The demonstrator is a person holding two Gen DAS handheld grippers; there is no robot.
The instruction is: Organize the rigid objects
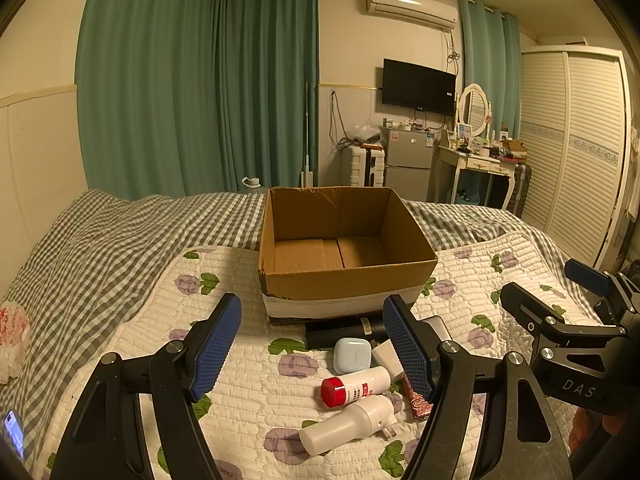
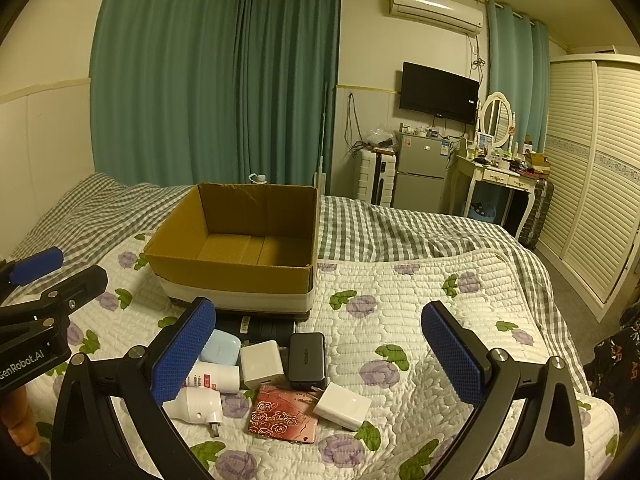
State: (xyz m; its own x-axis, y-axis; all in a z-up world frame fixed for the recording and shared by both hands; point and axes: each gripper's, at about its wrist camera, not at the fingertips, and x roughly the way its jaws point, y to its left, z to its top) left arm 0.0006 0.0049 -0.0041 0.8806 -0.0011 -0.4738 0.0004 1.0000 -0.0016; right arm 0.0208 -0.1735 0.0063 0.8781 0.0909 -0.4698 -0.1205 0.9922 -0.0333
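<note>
An open, empty cardboard box (image 1: pixel 348 280) (image 2: pixel 224 276) stands on the floral quilt. In front of it lies a cluster: a black cylinder (image 1: pixel 340 334), a light-blue earbud case (image 1: pixel 351 355) (image 2: pixel 220 347), a white bottle with a red cap (image 1: pixel 354 386) (image 2: pixel 212 376), a white plug-in device (image 1: pixel 348 424) (image 2: pixel 192 404), a white charger cube (image 2: pixel 262 364), a black charger (image 2: pixel 307 356), a red rose-patterned case (image 2: pixel 284 414) and a white adapter (image 2: pixel 342 405). My left gripper (image 1: pixel 312 354) is open above the cluster. My right gripper (image 2: pixel 318 356) is open above it too. Both are empty.
A grey checked blanket (image 1: pixel 120 232) covers the far part of the bed. A plastic bag (image 1: pixel 12 336) and a phone (image 1: pixel 12 432) lie at the left. A wardrobe (image 2: pixel 592 168), dressing table (image 2: pixel 500 172) and fridge (image 2: pixel 420 172) stand beyond.
</note>
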